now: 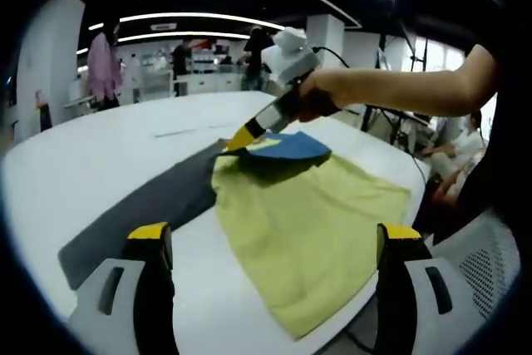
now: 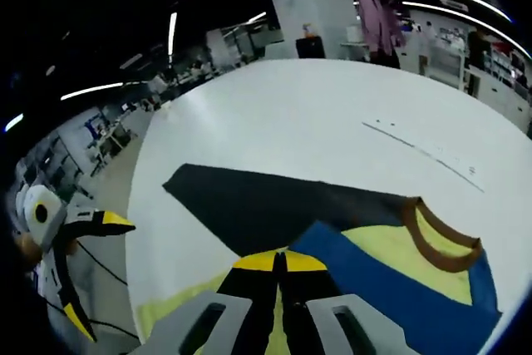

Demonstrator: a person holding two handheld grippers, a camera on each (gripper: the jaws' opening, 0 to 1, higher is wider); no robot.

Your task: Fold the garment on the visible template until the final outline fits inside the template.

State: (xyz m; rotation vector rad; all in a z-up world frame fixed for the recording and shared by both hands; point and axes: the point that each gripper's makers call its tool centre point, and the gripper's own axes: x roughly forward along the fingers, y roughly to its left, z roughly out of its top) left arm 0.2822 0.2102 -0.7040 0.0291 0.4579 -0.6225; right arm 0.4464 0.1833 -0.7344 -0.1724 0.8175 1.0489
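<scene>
Left gripper view looks across a white table [image 1: 100, 155] where a yellow-green garment [image 1: 307, 230] lies flat at centre, partly overlapping a dark grey template [image 1: 141, 214] that runs toward eight o'clock. At the garment's far end, toward twelve o'clock, a blue panel [image 1: 295, 145] is turned up. The right gripper [image 1: 237, 140] enters from two o'clock in a person's hand [image 1: 320, 93], its yellow tips pinched together on the garment's edge beside the blue part. The left gripper [image 1: 270, 239] hovers near the garment's near end, jaws spread wide and holding nothing. People stand far off in the background. No containers appear on the table.

Right gripper view looks along the closed jaws rising from six o'clock, clamped on fabric just where the blue panel begins. The garment's brown-trimmed neckline [image 2: 436, 243] sits toward four o'clock, with yellow inside it and blue around. The template spreads from nine o'clock to centre, partly under the cloth. The left gripper shows at eight o'clock, open, beyond the table edge.

To do this fold well, it seems best to carry the pinched edge low and straight over the body, keep the cloth taut to avoid wrinkles, and lay it so the edges land inside the grey outline. The free gripper could pin or lift the opposite edge
</scene>
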